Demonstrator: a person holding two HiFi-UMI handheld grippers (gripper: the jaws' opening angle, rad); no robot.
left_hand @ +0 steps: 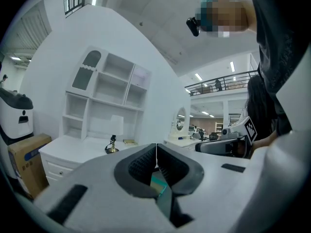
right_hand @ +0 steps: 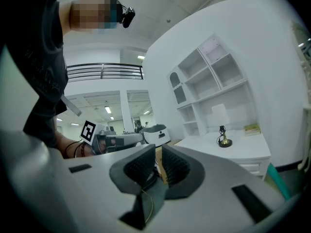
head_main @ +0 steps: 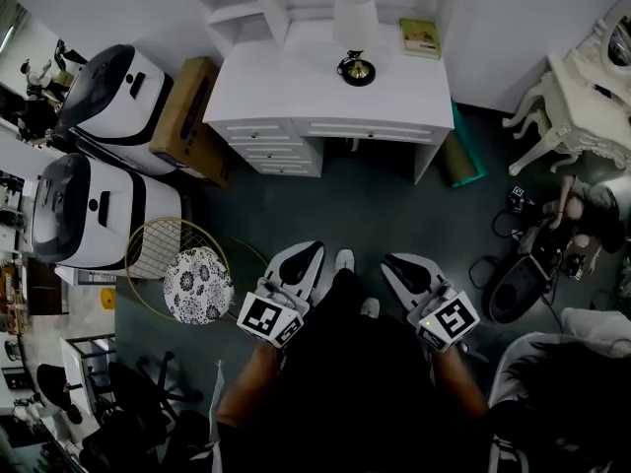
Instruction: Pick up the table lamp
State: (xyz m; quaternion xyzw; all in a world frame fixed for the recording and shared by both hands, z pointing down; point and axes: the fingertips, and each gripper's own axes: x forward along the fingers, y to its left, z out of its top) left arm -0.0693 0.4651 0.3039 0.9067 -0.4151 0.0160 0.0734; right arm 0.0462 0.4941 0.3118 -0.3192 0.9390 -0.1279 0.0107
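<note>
The table lamp (head_main: 355, 39), with a white shade and a dark brass base, stands upright at the back of the white desk (head_main: 286, 82). It also shows small and far off in the left gripper view (left_hand: 114, 136) and the right gripper view (right_hand: 221, 130). My left gripper (head_main: 308, 250) and right gripper (head_main: 392, 261) are held close to my body over the dark floor, well short of the desk. The left gripper (left_hand: 156, 147) is shut with its pads touching. On the right gripper (right_hand: 158, 149), also shut, only a thin slit separates the pads. Neither holds anything.
A yellow-green book (head_main: 421, 37) lies on the desk right of the lamp. A cardboard box (head_main: 182, 116) and two white machines (head_main: 108, 92) stand left. A patterned stool (head_main: 197, 284) is near my left gripper. A white dressing table (head_main: 582, 97) and a seated person (head_main: 582, 205) are right.
</note>
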